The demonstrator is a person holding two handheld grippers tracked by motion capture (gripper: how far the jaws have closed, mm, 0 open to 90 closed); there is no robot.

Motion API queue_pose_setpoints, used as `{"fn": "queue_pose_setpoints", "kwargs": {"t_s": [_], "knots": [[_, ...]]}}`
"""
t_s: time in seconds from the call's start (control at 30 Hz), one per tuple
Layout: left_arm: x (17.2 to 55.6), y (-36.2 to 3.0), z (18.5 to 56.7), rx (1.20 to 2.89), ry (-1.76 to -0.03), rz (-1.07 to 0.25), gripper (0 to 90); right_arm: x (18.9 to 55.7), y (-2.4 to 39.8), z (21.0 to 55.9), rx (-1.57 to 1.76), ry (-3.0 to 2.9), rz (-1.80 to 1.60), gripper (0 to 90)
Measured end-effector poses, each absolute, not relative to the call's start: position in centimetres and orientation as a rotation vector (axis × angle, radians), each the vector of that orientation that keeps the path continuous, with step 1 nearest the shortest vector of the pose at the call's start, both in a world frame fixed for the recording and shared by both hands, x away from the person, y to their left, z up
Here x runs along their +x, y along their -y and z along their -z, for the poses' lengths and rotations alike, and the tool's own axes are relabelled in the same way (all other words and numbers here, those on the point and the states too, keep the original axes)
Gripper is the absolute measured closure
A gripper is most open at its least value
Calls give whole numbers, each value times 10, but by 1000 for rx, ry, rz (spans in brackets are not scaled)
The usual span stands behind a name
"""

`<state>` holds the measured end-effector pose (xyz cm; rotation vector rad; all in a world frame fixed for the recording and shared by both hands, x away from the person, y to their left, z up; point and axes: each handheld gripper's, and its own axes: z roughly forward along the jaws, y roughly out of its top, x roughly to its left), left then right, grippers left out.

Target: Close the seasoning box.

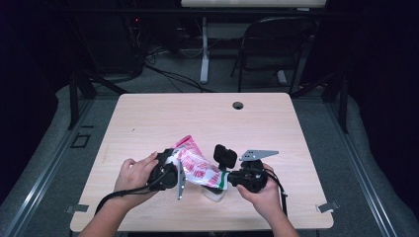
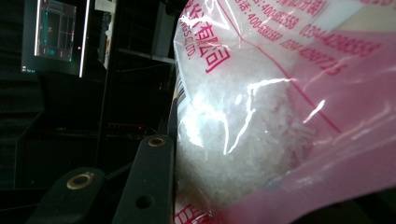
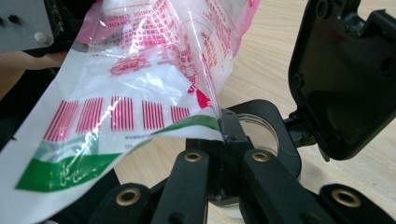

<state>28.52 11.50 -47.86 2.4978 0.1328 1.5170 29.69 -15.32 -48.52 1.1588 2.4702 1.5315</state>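
Observation:
A pink-and-white plastic bag (image 1: 195,165) of white crystals hangs tilted above the table between both grippers. My left gripper (image 1: 172,173) is shut on its fuller upper part; in the left gripper view one black finger (image 2: 149,177) presses against the bag (image 2: 261,116), and the other jaw is hidden behind it. My right gripper (image 1: 229,178) is shut on the bag's lower green-striped edge (image 3: 140,84), its fingertips (image 3: 224,128) pinched together on the film. Under that edge stands a clear round container (image 1: 213,193) with a black rim (image 3: 275,126) and its black flip lid (image 3: 345,79) raised.
The light wooden table (image 1: 197,118) has a cable hole (image 1: 238,105) near its far edge. A folding chair (image 1: 276,44) and a desk leg stand on the dark floor beyond. Both hands work close to the table's near edge.

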Motion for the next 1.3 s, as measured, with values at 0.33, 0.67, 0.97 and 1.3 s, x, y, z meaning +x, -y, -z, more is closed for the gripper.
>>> {"fn": "queue_pose_setpoints", "kwargs": {"t_s": [0.33,0.67,0.97,1.3], "knots": [[284,-114,478,2497,-124,-1544,716,297,153,488,1166,-2481,-1518,898],[282,-112,475,2500,-112,-1567,716,297,152,488,1168,-2479,-1523,894],[281,-110,473,2515,-104,-1576,716,297,152,488,1175,-2477,-1506,882],[280,-109,470,2528,-81,-1590,716,298,151,490,1173,-2489,-1496,870]]}}
